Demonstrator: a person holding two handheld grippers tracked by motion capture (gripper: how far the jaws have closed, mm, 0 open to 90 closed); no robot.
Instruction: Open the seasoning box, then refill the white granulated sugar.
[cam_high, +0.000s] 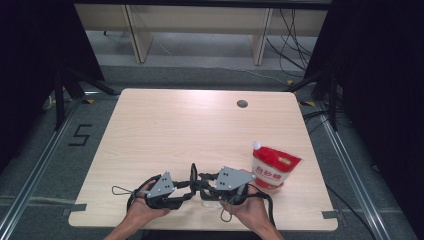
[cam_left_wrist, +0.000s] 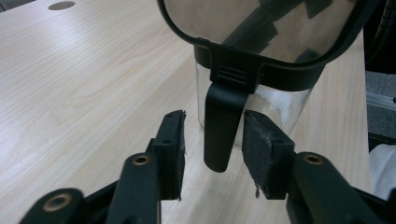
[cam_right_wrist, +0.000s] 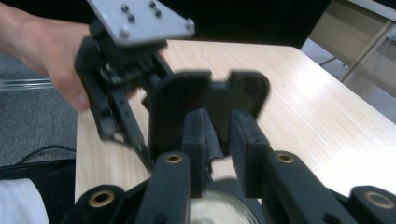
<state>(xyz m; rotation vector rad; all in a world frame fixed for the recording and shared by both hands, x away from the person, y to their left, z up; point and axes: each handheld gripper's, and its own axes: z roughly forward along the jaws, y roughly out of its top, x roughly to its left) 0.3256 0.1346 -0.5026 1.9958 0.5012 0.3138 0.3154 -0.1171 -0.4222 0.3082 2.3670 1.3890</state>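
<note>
Pale wooden table (cam_high: 165, 130) bears a black-lidded clear jar (cam_left_wrist: 252, 100); both jaws apart

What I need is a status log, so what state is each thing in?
jar: upright, open.
lid: swung up.
latch: hanging free, untouched.
left gripper: open, jaws either side of the latch.
right gripper: open, at the raised lid.
pouch: standing upright, apart from the jar.
</note>
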